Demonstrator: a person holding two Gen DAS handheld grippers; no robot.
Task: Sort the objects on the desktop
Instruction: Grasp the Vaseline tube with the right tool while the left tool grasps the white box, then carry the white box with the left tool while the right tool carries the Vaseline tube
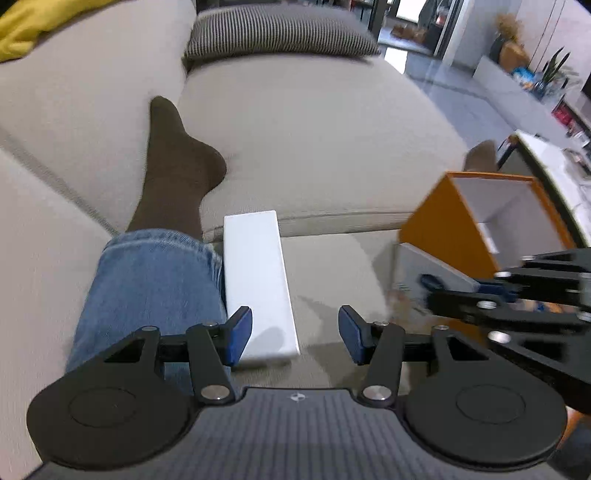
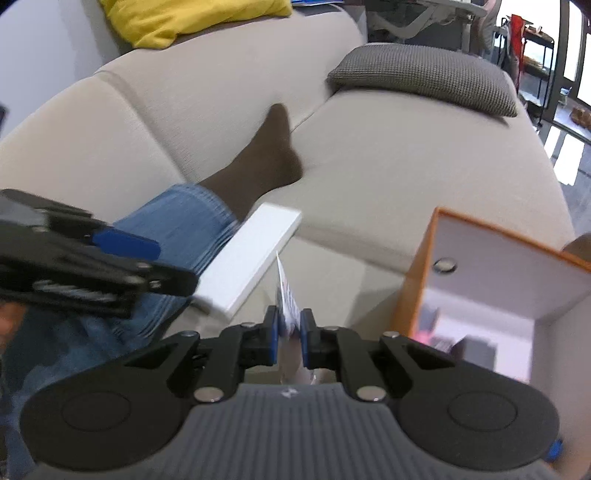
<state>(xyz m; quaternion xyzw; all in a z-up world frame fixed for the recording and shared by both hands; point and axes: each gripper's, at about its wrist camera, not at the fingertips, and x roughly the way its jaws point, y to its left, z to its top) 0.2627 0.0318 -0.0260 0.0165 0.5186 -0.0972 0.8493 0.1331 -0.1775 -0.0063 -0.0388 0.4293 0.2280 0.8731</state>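
Right gripper (image 2: pixel 289 334): jaws closed on a thin card (image 2: pixel 286 295), pads pressing both faces.
Card: held edge-on and upright, white with blurred blue and red print; its tip rises above the pads, over the sofa (image 2: pixel 388 177) seat, between the white box (image 2: pixel 247 258) and the orange box (image 2: pixel 491 280).
Left gripper (image 1: pixel 295 334): jaws apart, nothing between the pads; the left pad overlaps the white box's (image 1: pixel 258 280) near end in view, contact cannot be told.
White box: long, flat, plain white; lies on the seat's front part, its long side against the jeans leg (image 1: pixel 151 291).
Orange box (image 1: pixel 480 225): orange outside, pale inside, open top, at the seat's right edge; contents blurred.
Leg: jeans and a dark sock (image 1: pixel 177 166) stretched across the seat toward the backrest, left of the white box.
Farther out: striped cushion (image 1: pixel 280 33) at the seat's far end; yellow cloth (image 2: pixel 184 18) on the backrest's top.
Blur: both views smeared.
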